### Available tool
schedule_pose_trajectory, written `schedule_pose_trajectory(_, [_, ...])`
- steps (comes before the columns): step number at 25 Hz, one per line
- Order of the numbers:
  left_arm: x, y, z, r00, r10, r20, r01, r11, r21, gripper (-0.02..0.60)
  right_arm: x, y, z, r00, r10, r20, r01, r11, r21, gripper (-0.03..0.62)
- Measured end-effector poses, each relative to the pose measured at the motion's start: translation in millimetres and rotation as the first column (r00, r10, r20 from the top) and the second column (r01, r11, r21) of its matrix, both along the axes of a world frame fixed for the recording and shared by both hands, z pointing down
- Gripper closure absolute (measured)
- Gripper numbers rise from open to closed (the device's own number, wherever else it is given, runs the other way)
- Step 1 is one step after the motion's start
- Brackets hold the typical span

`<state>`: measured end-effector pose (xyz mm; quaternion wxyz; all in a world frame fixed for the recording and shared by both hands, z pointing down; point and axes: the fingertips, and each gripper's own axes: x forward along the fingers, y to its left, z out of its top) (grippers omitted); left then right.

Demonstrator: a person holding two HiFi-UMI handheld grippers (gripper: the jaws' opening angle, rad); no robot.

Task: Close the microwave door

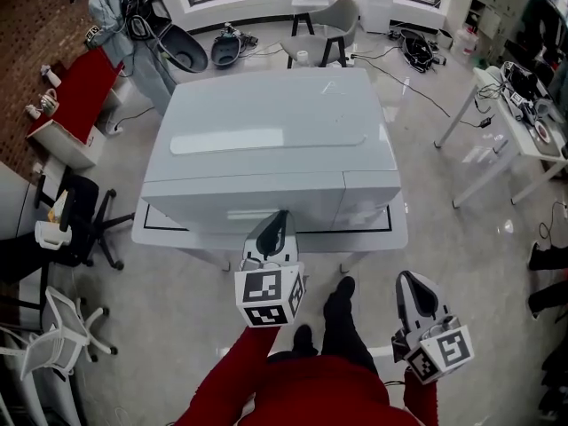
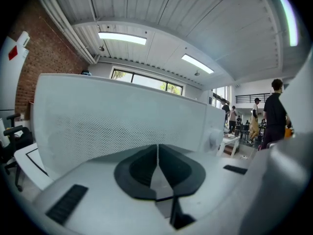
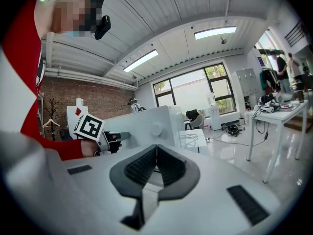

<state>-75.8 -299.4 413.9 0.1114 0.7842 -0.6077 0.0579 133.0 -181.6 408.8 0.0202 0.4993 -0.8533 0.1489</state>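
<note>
Glossy-floored lab w/ a white table carrying a big white microwave, its door facing the person & seemingly near-flush; left gripper closed, empty, tips at door, right gripper closed, empty, well apart; too hard a shove could slide the oven back.

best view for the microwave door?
Left gripper view: the mesh door fills the frame, face-on. Head view shows only its top edge from above; right gripper view catches it obliquely, behind the left gripper.

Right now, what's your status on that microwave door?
Left gripper shut, empty, tip at the microwave door. Right gripper shut, empty, held back by the person's side. Door looks closed. Nothing blocking it.
</note>
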Motion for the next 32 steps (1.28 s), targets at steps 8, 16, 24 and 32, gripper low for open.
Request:
schedule_pose_trajectory(8, [-1,-1,1,1.000,0.008,-0.020,-0.008,1.000,0.000,0.560,-3,-5,-2,1.000,-0.011,0.016,0.011,1.000,0.013,0.582])
schedule_pose_trajectory(16, [34,17,-82,0.934,0.355,-0.048,-0.328,0.902,0.280,0.571,-8,-21,-25,0.999,-0.035,0.002,0.035,0.995,0.090,0.582])
schedule_pose_trajectory(24, [50,63,-67,0.844,0.536,0.004,-0.516,0.812,0.273,0.572,-22,-21,-41,0.997,-0.072,-0.012,0.073,0.981,0.181,0.580])
schedule_pose_trajectory(32, [57,94,-50,0.822,0.568,-0.036,-0.544,0.803,0.245,0.572,-32,-6,-35,0.997,-0.081,0.000,0.080,0.982,0.174,0.580])
